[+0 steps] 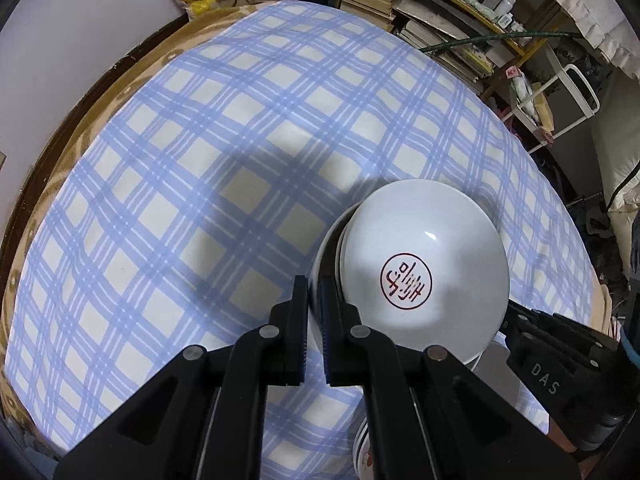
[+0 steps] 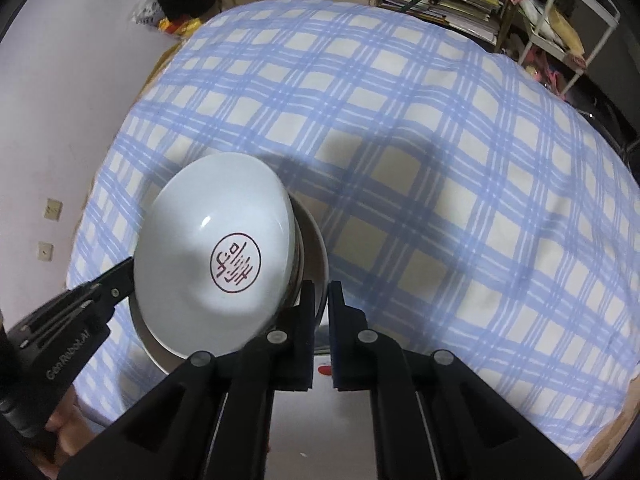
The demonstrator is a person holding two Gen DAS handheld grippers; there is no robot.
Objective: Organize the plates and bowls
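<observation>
My left gripper (image 1: 318, 292): matte black plastic, angular linkage arms, round grey pivot pins, ribbed dark pads. My right gripper (image 2: 322, 298): same build; white "DAS" lettering on housing. Bare skin of hand (image 2: 66, 416) at edge.

I see a white bowl (image 1: 424, 264) (image 2: 216, 252), red round seal inside, tilted atop stacked white plates (image 1: 326, 248) (image 2: 316, 256), near edge.
</observation>
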